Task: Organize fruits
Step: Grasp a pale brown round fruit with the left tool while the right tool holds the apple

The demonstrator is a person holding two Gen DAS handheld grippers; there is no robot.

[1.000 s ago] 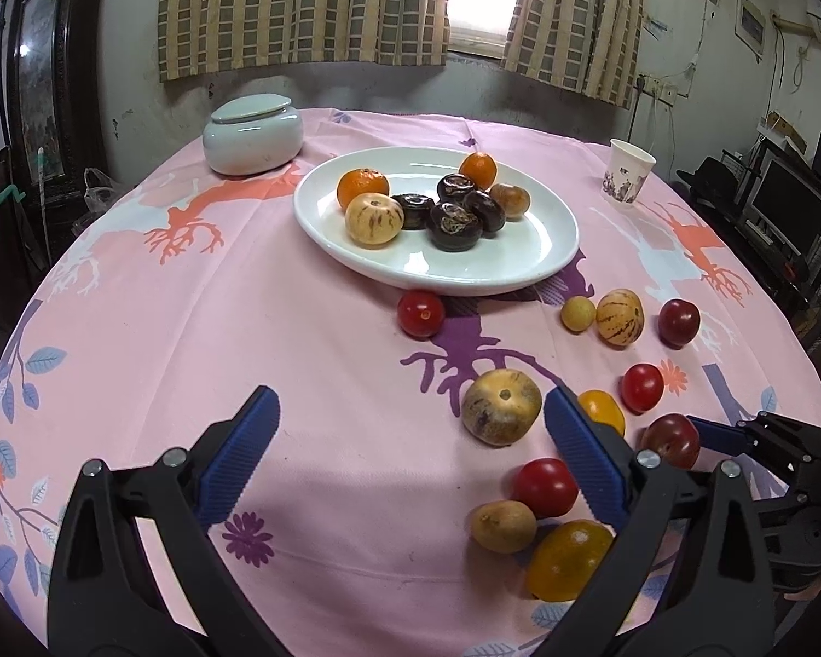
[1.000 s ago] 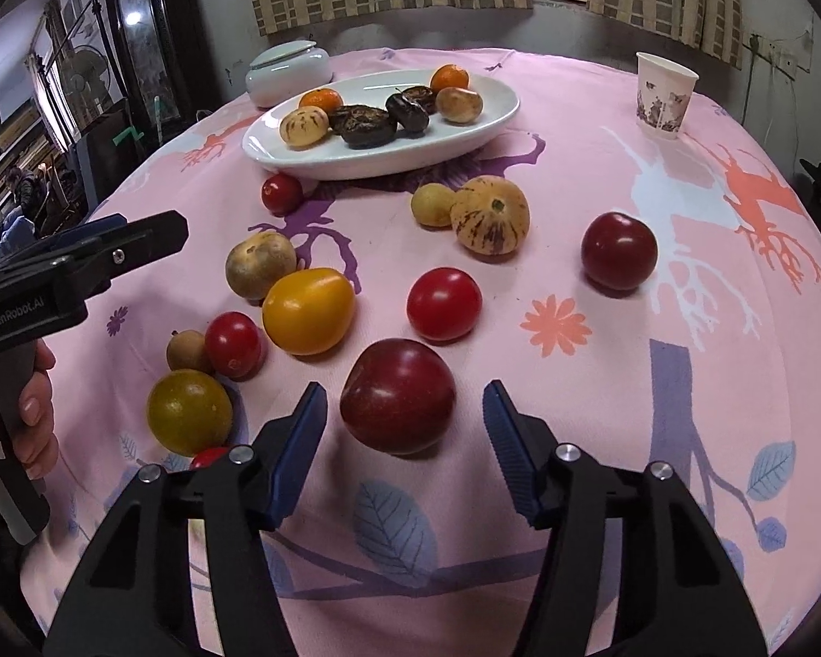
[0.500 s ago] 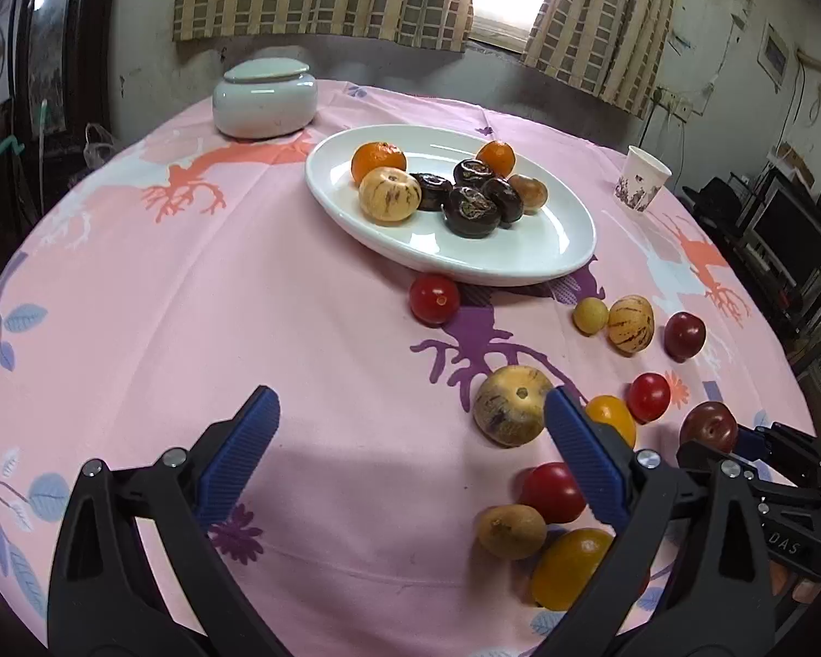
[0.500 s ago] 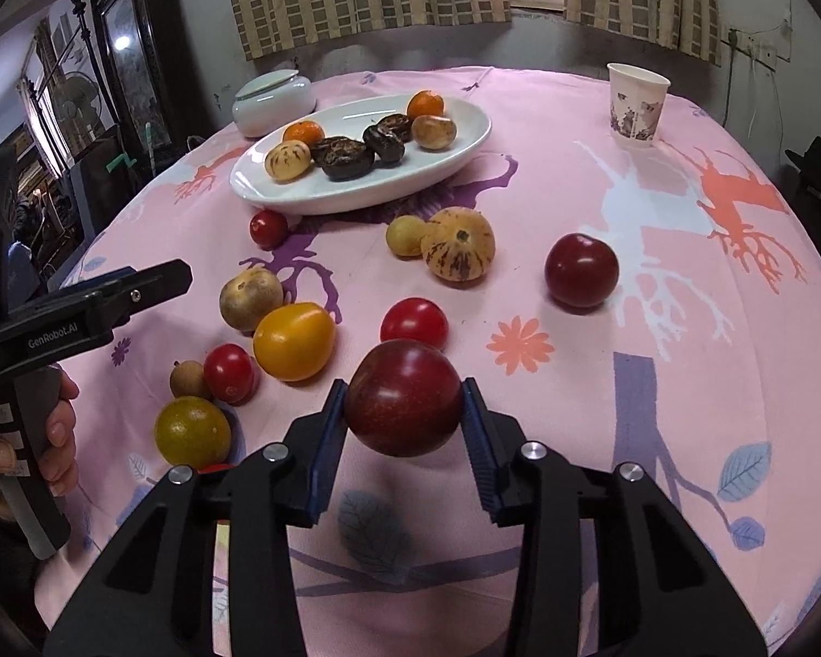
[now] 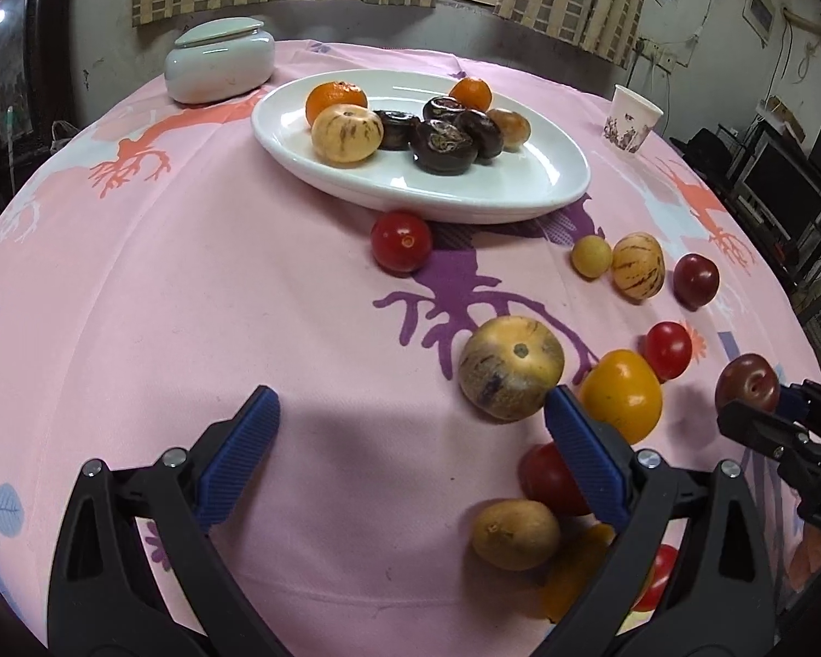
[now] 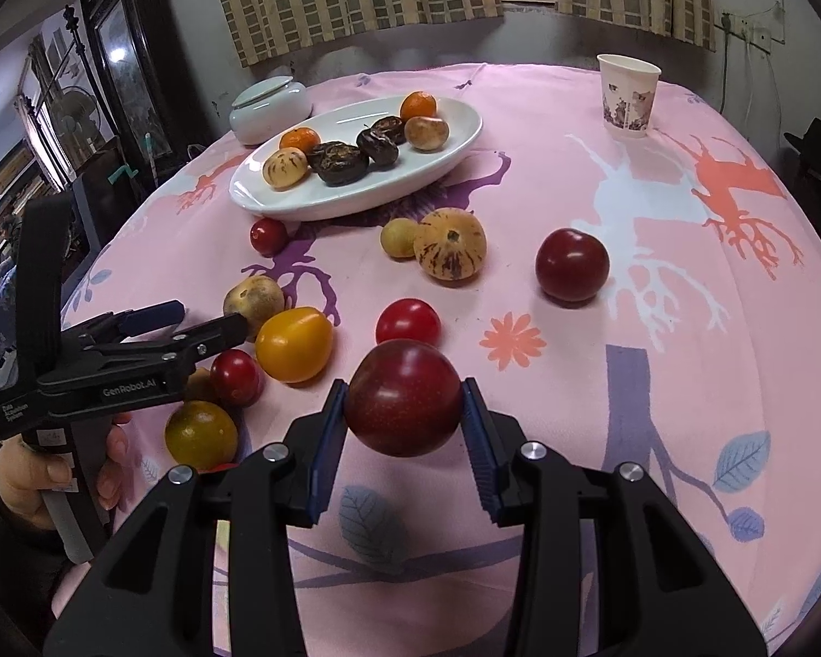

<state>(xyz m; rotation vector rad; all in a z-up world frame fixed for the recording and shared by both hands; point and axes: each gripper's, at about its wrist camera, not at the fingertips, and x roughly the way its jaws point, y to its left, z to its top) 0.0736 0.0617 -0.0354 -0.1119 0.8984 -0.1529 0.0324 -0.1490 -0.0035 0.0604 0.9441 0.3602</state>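
though the fruit lies all over it, the counter (image 5: 137, 284) under its pink printed cloth is the biggest thing here, round-edged and falling away on every side. the white dish (image 6: 356, 186) sits toward its far side, probably as the collecting place, since oranges, dark wrinkled fruit and a pale striped one already rest in it while the rest lie loose on the cloth in front. a lidded jar (image 5: 219, 60) stands just beyond the dish and a paper cup (image 6: 626, 96) well off to the right, both clear of the work.

the left gripper (image 5: 410, 438) hangs low over bare cloth with its jaws spread wide and nothing between them; a mottled round fruit (image 5: 512, 367) lies just beside its right jaw, so i judge it is lining up for that one. a hand (image 6: 33, 482) grips its handle at the counter's near left edge.

the right gripper (image 6: 405, 427) has just been closing its jaws, and they now pinch a plum (image 6: 404, 397) by its sides, held clear above the cloth near the front edge, likely ready to be carried to the dish. the plum is deep red, smooth and glossy, finely speckled, round and plump, with a second like it (image 6: 572, 265) resting farther back to the right.
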